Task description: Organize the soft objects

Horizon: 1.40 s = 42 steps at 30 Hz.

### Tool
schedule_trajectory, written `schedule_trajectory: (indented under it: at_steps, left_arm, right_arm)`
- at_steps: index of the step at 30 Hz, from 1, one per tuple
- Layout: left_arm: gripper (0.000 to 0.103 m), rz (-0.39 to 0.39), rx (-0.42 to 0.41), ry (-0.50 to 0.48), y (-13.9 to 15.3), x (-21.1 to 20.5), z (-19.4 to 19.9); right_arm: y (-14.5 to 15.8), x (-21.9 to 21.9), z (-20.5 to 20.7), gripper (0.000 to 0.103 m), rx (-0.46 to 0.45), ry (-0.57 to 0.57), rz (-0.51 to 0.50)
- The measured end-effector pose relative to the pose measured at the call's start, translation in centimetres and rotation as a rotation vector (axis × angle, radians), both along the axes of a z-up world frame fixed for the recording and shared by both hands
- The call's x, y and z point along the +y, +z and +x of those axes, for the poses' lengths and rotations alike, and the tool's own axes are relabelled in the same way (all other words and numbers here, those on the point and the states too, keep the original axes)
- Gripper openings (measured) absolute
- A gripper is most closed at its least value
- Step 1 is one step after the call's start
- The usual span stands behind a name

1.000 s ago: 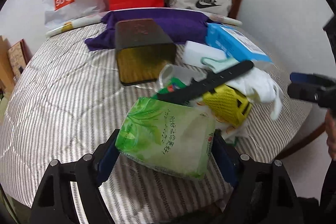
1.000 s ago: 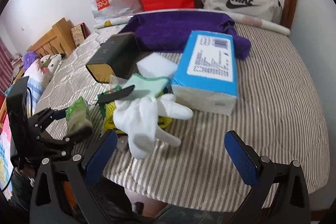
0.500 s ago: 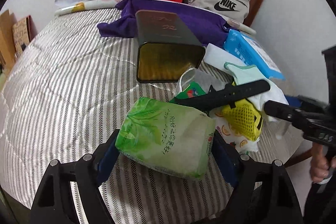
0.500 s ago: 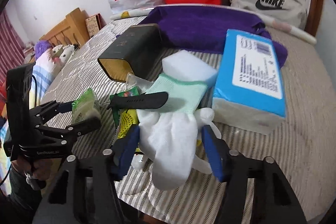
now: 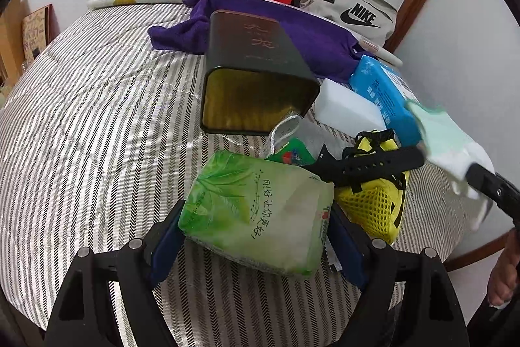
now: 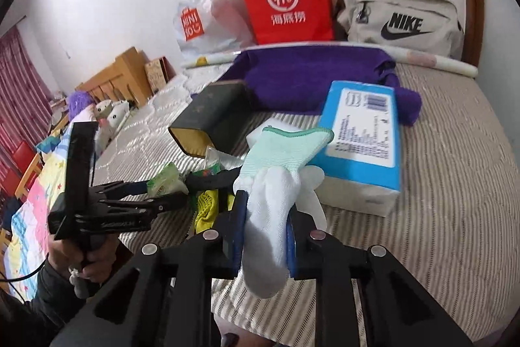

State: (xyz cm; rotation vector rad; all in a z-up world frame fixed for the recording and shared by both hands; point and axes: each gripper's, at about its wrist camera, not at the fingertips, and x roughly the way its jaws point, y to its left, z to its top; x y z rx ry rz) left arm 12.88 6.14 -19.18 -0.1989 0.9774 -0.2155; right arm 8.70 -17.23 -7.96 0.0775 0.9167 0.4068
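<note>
Left wrist view: my left hand-held gripper (image 5: 256, 236) is gripping the green tissue pack (image 5: 260, 210) across its width, both blue pads pressing on its sides, just above the striped bed (image 5: 97, 135). The pack is looking light and squashy w/ a slick plastic wrap, so I am judging that a grip across the middle is better than at a corner, where it can slide out. Behind it the dark tin box (image 5: 256, 80) is lying on its side w/ the open mouth toward me. A black strap (image 5: 367, 165) is lying over the yellow mesh item (image 5: 373, 207), beside the pack. At the right edge the right hand-held gripper (image 5: 468, 174) is carrying the white and mint glove (image 5: 448, 142).

Right wrist view: my right hand-held gripper (image 6: 265, 230) has just been closing, and now it is pinching the glove (image 6: 276, 194) at the finger part; the mint cuff is standing up in front of the blue tissue box (image 6: 360, 139). The glove is very soft and limp, approx. no weight, not fragile. It is folding around the pads, so I think a pinch through the thick bunched part is safest; a loose finger alone can slip. The left hand-held gripper (image 6: 169, 191) w/ the pack is at the left, near the bed edge.
</note>
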Motion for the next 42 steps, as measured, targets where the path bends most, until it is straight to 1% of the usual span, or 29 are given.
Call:
schedule_trajectory:
  at_steps: [6, 12, 15, 18, 21, 26, 30, 36, 39, 42]
  left_arm:
    - [0.081, 0.008, -0.01, 0.025, 1.1, 0.3, -0.3]
    - [0.081, 0.016, -0.006, 0.038, 2.3, 0.3, -0.2]
    - [0.081, 0.021, -0.015, 0.041, 3.2, 0.1, -0.2]
    - [0.081, 0.03, -0.028, 0.04, 4.3, -0.2, -0.3]
    - [0.081, 0.048, -0.054, 0.041, 5.8, -0.7, -0.1]
    - [0.081, 0.033, -0.062, 0.041, 7.7, -0.9, 0.7]
    - [0.081, 0.05, -0.068, 0.036, 9.1, -1.2, 1.6]
    - [0.081, 0.08, -0.072, 0.042, 10.7, -0.9, 3.9]
    - [0.081, 0.09, -0.073, 0.045, 11.0, -0.7, 5.4]
    - [0.081, 0.087, -0.066, 0.052, 11.1, -0.4, 7.2]
  right_arm:
    - [-0.1, -2.2, -1.8, 0.021, 0.003, -0.008, -0.023]
    - [-1.8, -3.7, -3.8, 0.021, 0.042, 0.009, -0.041]
    - [-2.5, -4.5, -4.3, 0.021, 0.064, -0.006, -0.043]
    - [-2.1, -5.4, -4.5, 0.021, 0.06, -0.031, -0.024]
    - [-0.6, -6.1, -4.4, 0.021, 0.026, -0.04, -0.002]
    - [2.1, -6.2, -3.1, 0.021, -0.034, -0.034, 0.002]
    - [3.6, -6.1, -1.3, 0.021, -0.065, -0.044, -0.008]
    - [4.9, -5.8, 2.2, 0.021, -0.073, -0.059, -0.007]
    - [5.3, -5.5, 4.2, 0.021, -0.072, -0.061, 0.002]
    - [5.6, -5.1, 6.2, 0.021, -0.076, -0.058, -0.01]
